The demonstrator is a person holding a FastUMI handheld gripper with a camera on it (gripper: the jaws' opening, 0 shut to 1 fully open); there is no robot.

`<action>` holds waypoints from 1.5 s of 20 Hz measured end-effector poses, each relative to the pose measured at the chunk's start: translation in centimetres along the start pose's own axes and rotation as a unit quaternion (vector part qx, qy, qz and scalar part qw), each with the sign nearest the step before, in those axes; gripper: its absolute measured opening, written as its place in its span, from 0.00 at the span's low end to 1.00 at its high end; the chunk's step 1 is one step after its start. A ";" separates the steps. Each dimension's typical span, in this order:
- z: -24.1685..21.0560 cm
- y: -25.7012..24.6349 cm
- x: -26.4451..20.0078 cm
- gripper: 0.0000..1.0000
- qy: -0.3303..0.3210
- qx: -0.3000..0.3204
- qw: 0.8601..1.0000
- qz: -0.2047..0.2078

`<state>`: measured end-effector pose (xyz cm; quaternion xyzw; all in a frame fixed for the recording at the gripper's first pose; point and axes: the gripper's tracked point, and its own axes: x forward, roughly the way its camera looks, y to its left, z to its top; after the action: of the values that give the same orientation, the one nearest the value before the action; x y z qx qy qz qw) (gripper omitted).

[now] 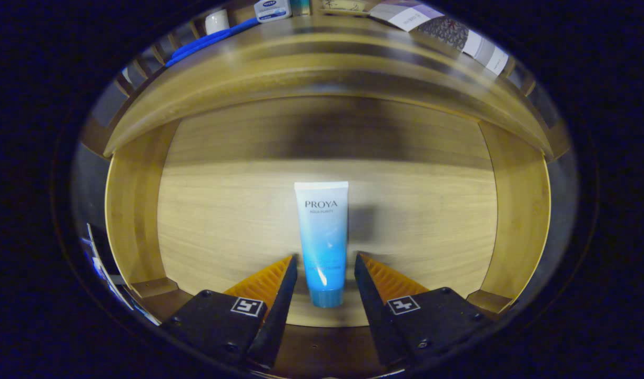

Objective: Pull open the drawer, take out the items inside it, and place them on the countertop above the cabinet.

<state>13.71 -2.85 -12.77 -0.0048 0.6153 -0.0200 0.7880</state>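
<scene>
The wooden drawer (138,210) stands pulled open below me, and I look down into it. A blue-and-white cosmetic tube (322,231) lies flat on the drawer floor, its blue cap toward me and its flat white end pointing away. My gripper (324,260) hovers over the tube's cap end. Its two fingers straddle the tube with a small gap on each side, so it is open and neither finger presses on the tube. The countertop (322,39) above the cabinet runs across beyond the drawer.
On the countertop lie a blue toothbrush-like handle (211,39), a small white cup (217,21), a white-and-blue tin (272,9) and patterned flat packets (448,31). The drawer's side walls (516,210) close in left and right.
</scene>
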 end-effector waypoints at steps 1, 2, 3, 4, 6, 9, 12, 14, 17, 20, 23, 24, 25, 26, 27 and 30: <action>0.1 -0.1 0.3 0.71 0.000 0.004 1.000 -0.005; 0.0 -0.1 0.8 0.64 0.001 0.010 1.000 -0.009; 0.0 0.0 0.6 0.56 -0.001 0.007 1.000 -0.009; -0.1 0.2 0.4 0.48 0.001 0.003 1.000 -0.002; 0.2 0.2 0.1 0.47 -0.006 0.004 1.000 0.005; 0.5 0.1 -0.8 0.47 -0.024 0.012 1.000 0.015; 0.8 -0.2 -2.6 0.47 -0.046 0.014 0.998 0.030; 1.1 -0.7 -4.0 0.46 -0.064 0.012 0.997 0.032; 0.1 -0.8 -6.7 0.46 -0.083 0.004 0.996 0.041; 0.4 -1.0 -9.5 0.46 -0.107 0.001 0.993 0.048; 1.7 -1.1 -12.0 0.46 -0.127 0.001 0.991 0.049; 2.3 -1.1 -12.8 0.46 -0.132 0.007 0.990 0.046; 3.2 -1.0 -13.4 0.46 -0.138 0.013 0.989 0.046; 4.1 -1.0 -13.9 0.46 -0.143 0.014 0.989 0.045; 5.1 -0.9 -14.3 0.46 -0.146 0.021 0.988 0.042; 8.1 -0.3 -14.8 0.46 -0.154 0.037 0.986 0.042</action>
<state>17.95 -2.75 3.52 0.0468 0.4847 -0.0090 0.8734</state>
